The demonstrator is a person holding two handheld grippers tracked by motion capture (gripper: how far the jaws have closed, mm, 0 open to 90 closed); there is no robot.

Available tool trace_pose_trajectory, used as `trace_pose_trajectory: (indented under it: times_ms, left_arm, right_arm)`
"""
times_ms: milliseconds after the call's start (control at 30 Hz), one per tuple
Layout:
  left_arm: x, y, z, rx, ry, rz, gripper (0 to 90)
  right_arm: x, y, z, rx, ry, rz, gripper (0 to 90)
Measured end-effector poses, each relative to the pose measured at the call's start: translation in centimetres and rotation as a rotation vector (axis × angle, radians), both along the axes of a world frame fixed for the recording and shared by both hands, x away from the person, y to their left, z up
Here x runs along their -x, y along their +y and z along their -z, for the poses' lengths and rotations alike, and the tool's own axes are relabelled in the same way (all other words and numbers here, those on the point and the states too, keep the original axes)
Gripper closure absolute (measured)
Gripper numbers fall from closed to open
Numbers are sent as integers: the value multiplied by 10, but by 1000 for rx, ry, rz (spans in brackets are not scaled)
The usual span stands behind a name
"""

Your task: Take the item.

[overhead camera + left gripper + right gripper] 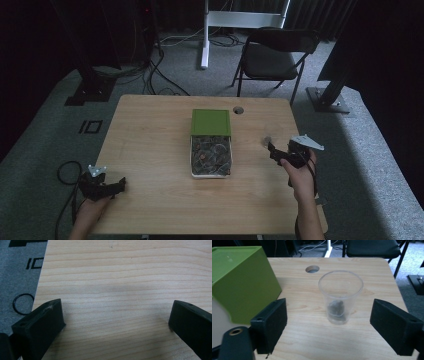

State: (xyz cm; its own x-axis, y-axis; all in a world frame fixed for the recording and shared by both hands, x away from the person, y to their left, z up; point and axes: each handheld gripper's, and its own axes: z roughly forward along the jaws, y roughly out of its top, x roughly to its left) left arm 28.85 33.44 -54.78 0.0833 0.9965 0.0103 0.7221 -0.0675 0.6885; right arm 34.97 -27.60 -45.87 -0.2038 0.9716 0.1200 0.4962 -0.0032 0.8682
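The table [150, 150] bore one green-lidded box [211, 142] and one clear cup [340, 296], which stood ahead of the right gripper [328, 325]; two grippers were present.

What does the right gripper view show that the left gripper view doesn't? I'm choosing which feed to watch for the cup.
Right gripper view: a clear plastic cup standing upright between the open right gripper jaws, apart from them, something dark in its bottom; a green box beside it; a round hole in the table; a chair beyond. Left gripper view: grey floor and a black cable loop. Both: wooden tabletop and wide-open black jaws.
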Motion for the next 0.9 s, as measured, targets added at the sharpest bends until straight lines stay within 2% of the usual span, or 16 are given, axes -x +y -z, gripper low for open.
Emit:
trace_pose_trajectory:
  times_ms: [167, 233, 567, 900]
  left_arm:
    - [0, 0, 0, 0, 0, 0, 3]
    - [0, 0, 0, 0, 0, 0, 3]
    - [0, 0, 0, -1, 0, 1, 3]
    - [0, 0, 0, -1, 0, 1, 3]
  right_arm:
    - [9, -2, 12, -11, -8, -3, 142]
    - [11, -3, 17, 2, -13, -14, 141]
    - [24, -15, 47, 7, 55, 0, 141]
    - [30, -16, 59, 38, 93, -32, 141]
